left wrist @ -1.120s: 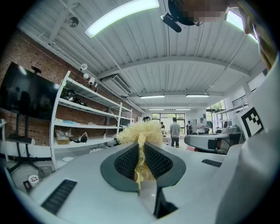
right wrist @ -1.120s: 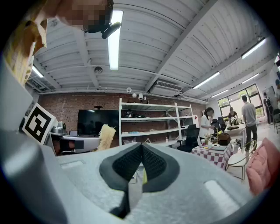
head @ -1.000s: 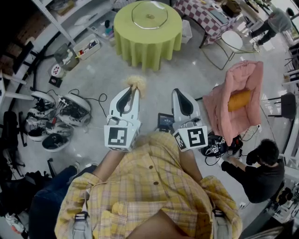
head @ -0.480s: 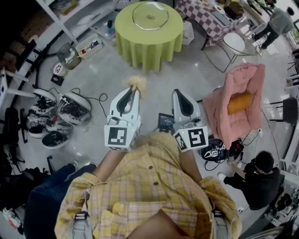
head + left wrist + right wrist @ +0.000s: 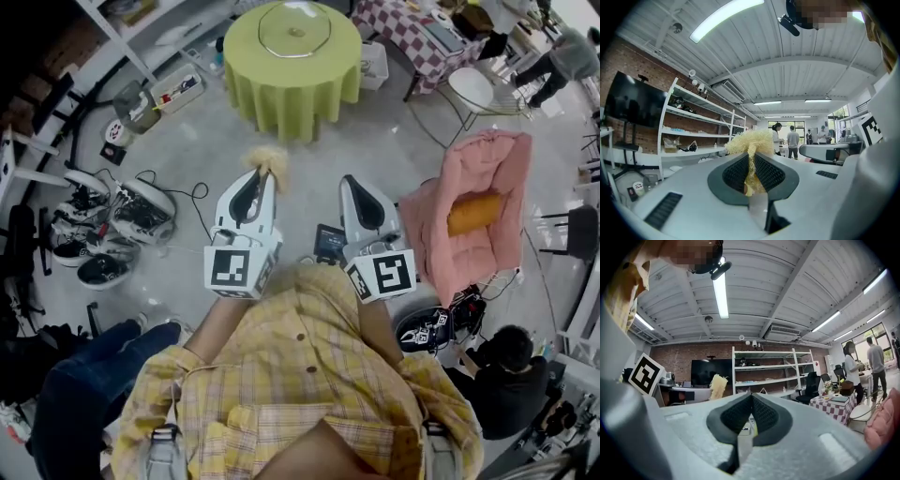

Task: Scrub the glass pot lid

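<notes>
The left tool (image 5: 264,182) is clamped on a pale yellow fibrous scrubber (image 5: 751,140) — its strands are pinched between the black pads, and the frayed tuft fans out past the tips. The right tool (image 5: 751,399) has its jaws closed together with nothing between them. Both are held side by side in front of the person's yellow plaid shirt (image 5: 300,375), above the grey floor (image 5: 183,141). The glass pot lid (image 5: 294,28) lies flat on a round worktop (image 5: 242,42) draped in a green cloth (image 5: 291,89) — well apart from both tools, ahead of them in the head view.
</notes>
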The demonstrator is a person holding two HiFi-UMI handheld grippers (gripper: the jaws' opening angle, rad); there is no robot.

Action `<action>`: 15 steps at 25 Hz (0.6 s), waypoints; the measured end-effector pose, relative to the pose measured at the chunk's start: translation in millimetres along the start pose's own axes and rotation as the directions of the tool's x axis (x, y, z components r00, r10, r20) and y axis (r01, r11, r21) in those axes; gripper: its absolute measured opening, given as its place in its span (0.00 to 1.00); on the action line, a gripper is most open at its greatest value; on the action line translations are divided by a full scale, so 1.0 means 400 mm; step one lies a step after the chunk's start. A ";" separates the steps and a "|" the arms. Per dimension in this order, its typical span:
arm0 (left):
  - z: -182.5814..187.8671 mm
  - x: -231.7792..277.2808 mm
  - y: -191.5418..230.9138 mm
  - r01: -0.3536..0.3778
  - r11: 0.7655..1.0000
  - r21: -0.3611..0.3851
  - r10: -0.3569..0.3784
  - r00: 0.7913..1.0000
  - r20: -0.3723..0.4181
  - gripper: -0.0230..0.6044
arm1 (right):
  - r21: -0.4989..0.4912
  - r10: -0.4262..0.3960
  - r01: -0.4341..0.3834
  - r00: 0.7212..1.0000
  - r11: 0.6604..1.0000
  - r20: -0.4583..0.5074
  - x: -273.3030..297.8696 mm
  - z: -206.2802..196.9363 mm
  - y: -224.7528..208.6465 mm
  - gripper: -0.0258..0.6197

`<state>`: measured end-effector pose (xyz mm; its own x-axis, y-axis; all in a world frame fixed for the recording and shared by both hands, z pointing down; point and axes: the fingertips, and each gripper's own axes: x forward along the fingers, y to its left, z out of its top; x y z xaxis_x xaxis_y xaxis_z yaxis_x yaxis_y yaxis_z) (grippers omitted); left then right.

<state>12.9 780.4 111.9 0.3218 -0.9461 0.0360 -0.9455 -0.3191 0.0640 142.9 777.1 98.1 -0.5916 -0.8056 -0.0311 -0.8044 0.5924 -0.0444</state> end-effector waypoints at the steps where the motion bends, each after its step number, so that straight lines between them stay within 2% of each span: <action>1: -0.001 0.005 -0.007 -0.001 1.000 -0.010 0.001 1.000 -0.002 0.10 | 0.002 0.001 -0.001 1.000 1.000 0.001 -0.004 0.000 -0.011 0.04; 5: 0.001 0.015 -0.004 -0.016 1.000 -0.007 0.016 1.000 -0.005 0.10 | 0.012 -0.008 0.008 1.000 1.000 0.003 0.004 -0.012 -0.038 0.04; 8: -0.004 0.033 0.024 -0.037 0.999 -0.013 0.037 0.999 -0.017 0.10 | 0.021 0.015 -0.014 1.000 1.000 -0.009 0.033 -0.023 -0.042 0.04; 15: -0.054 0.155 0.078 -0.035 0.999 -0.021 0.034 0.999 -0.035 0.10 | 0.032 0.010 -0.009 0.999 0.999 -0.035 0.145 -0.068 -0.108 0.04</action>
<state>4.6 713.0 137.8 0.2908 -0.9540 0.0729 -0.9550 -0.2847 0.0833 141.8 704.9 125.4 -0.6009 -0.7993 0.0037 -0.7972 0.5990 -0.0757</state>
